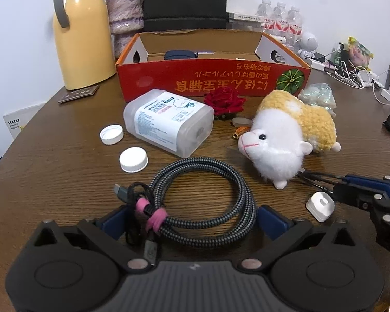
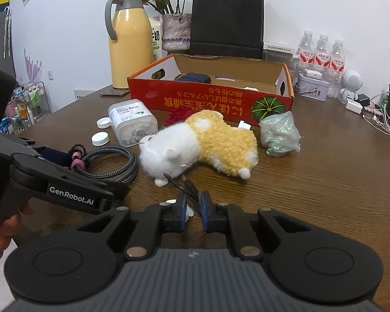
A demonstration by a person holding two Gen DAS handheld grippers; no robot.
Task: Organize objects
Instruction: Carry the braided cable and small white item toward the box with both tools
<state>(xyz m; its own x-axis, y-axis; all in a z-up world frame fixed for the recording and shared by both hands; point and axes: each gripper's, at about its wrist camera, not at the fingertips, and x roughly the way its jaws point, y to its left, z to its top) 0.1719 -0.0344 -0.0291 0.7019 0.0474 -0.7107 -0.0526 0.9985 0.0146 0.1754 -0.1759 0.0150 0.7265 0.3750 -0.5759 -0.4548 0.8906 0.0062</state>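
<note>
On wooden table (image 1: 65,161), nr the front edge, a coiled braided USB cable (image 1: 202,200) lies betw the wide-spread fingers of the left gripper (image 1: 192,221); jaws open, one blue pad each side of the coil, not clamping it. Pink velcro tie (image 1: 153,215) binds the coil at its left, w/ the plug ends sticking out there.

Right gripper (image 2: 194,208) sits just right of that, jaws nearly together on a thin black object (image 2: 186,184) that runs fwd under the plush alpaca (image 2: 202,145); can't tell what the object is. Looks pinched, though a slim gap shows either side. A white charger plug (image 1: 320,206) lies on the table beside/under the right gripper's fingers, touching or not, can't tell.

Alpaca (white head, yellow fleece) lies on its side, mid-table. Behind it: red artificial rose (image 1: 225,101), crumpled iridescent bag (image 2: 280,135) to its right. Left of the rose, a translucent plastic container (image 1: 169,122) w/ printed label, lying down; two white bottle caps (image 1: 111,134) just left of it, apart from each other.

Further back, open red cardboard box (image 1: 213,80) w/ pumpkin print, a dark blue item inside. Yellow thermos jug (image 2: 130,41) behind box at left, vase of dried flowers (image 2: 176,30) and black paper bag (image 2: 226,20) nr the wall. Three water bottles (image 2: 322,52) at right rear.
</note>
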